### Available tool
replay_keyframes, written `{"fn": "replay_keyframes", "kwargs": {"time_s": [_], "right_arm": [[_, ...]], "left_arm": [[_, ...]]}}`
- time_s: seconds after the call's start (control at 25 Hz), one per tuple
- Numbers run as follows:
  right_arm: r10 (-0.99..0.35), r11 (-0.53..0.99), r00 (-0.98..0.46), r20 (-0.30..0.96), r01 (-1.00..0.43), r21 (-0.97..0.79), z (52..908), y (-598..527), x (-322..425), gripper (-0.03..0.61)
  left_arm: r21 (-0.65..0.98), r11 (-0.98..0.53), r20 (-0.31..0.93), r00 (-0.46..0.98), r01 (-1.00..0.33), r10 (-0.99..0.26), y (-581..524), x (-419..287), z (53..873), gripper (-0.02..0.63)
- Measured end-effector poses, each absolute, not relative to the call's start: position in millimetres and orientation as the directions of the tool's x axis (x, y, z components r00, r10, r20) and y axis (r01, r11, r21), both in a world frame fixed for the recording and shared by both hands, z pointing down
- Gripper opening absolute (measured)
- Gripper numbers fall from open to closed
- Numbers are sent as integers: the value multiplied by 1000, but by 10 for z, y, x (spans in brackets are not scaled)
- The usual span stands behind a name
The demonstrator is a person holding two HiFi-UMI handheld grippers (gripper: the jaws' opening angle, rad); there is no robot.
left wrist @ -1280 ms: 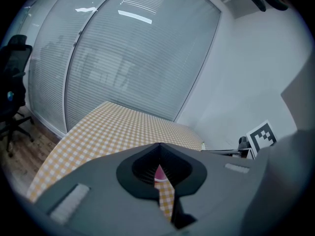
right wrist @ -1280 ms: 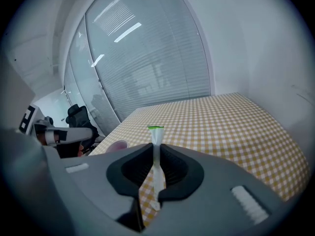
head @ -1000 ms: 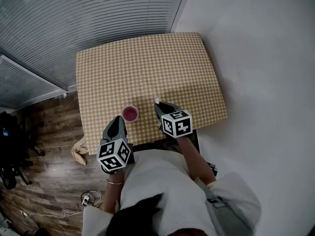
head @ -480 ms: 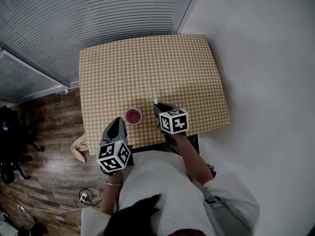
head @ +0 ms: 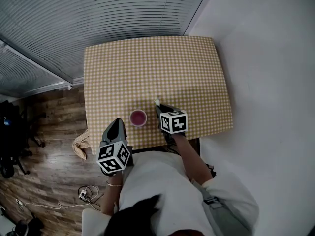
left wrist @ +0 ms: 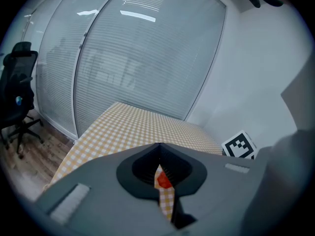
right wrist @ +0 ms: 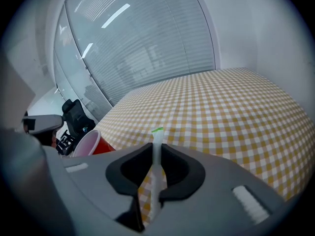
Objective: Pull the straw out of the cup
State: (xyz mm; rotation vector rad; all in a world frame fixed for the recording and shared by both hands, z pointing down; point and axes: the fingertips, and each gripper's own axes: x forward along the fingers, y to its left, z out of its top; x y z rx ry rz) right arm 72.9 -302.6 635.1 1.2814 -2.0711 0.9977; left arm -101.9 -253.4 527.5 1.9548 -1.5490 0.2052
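Beside 1 cup [head: 138, 117], 1 straw [right wrist: 157, 154] (white)

Small room. Rectangular table [head: 147, 63] under a yellow-and-white check cloth. White wall [head: 266, 58] to its right. Behind it and to the left is a glass partition with horizontal blinds [head: 98, 14], lowered, grey-blue. Bright streaks of ceiling light [left wrist: 140, 16] show on the glass. Floor [head: 44, 176] of dark wood planks. Black office chair [left wrist: 17, 77] at left, near the partition. Loose cable [head: 54, 205] on the planks. Crumpled tan object [head: 80, 149], not identifiable, lies by the table's near left corner.
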Motion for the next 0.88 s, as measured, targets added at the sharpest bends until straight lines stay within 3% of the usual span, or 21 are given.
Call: {"fn": "replay_keyframes", "kwargs": {"time_s": [0.08, 0.2, 0.4, 0.88], "right_arm": [[-532, 290, -432, 728, -901, -323, 6383, -3018, 709, 72], [-527, 297, -437, 729, -898, -323, 6396, -3001, 694, 141], [-547, 300, -434, 716, -900, -316, 6320, -2998, 699, 175], [-678, 342, -425, 600, -905, -254, 5679, -2911, 802, 149]], "left_arm": [[375, -111, 484, 296, -921, -824, -2535, -1040, 5288, 18], [376, -111, 483, 296, -920, -824, -2538, -1046, 5289, 18], [376, -125, 476, 307, -918, -824, -2546, -1042, 5258, 18], [372, -177, 445, 342, -911, -828, -2488, -935, 5182, 18]]}}
